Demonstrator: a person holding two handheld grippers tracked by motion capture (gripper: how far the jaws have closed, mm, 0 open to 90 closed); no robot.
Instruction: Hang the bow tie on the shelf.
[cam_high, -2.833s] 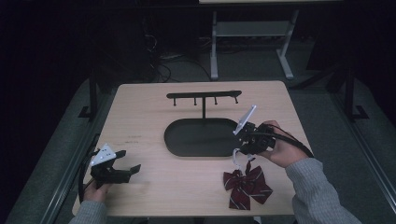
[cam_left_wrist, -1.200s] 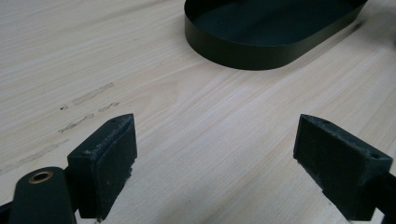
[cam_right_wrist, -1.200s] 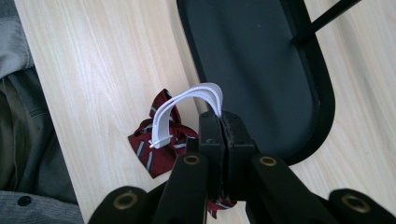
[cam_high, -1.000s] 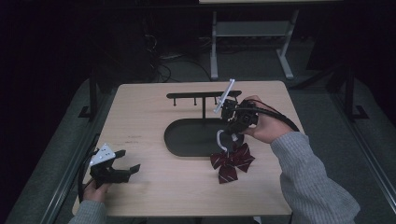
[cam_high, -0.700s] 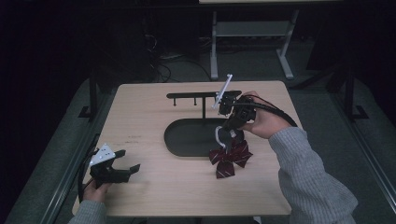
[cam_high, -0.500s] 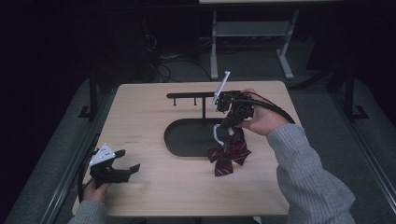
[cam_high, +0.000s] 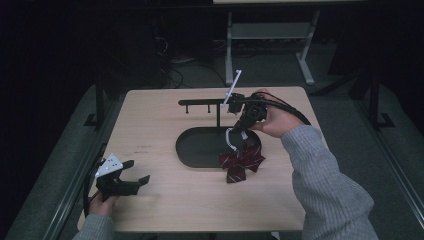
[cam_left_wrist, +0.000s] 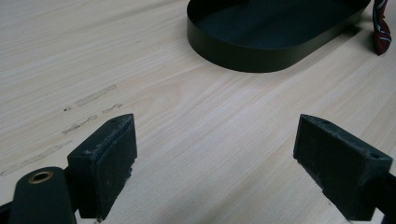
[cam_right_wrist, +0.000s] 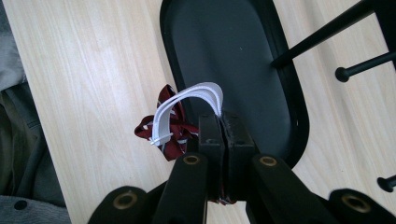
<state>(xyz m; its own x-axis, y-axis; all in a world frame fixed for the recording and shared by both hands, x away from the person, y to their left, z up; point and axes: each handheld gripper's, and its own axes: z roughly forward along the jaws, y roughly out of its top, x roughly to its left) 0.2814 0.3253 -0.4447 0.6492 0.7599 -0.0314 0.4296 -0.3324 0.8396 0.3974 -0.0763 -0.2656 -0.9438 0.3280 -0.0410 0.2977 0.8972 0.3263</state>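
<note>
A maroon striped bow tie (cam_high: 243, 163) hangs by its white strap (cam_high: 230, 140) from my right gripper (cam_high: 243, 131), which is shut on that strap above the right end of the black oval tray (cam_high: 200, 147). In the right gripper view the strap (cam_right_wrist: 196, 100) loops out of the closed jaws of my right gripper (cam_right_wrist: 222, 122), and the bow tie (cam_right_wrist: 167, 128) dangles below. A black stand with a peg bar (cam_high: 200, 103) rises from the tray just left of the gripper. My left gripper (cam_high: 135, 172) is open and holds nothing at the table's front left.
In the left gripper view my left gripper (cam_left_wrist: 215, 154) is spread over bare wood, with the tray wall (cam_left_wrist: 261, 49) ahead and the bow tie's tip (cam_left_wrist: 380, 28) at the far right. The stand's post (cam_right_wrist: 322, 35) and pegs (cam_right_wrist: 369, 65) lie close to my right gripper.
My right gripper has lifted the bow tie from the table's front right and carried it back and left to the tray's right end by the stand. The left gripper has not moved.
</note>
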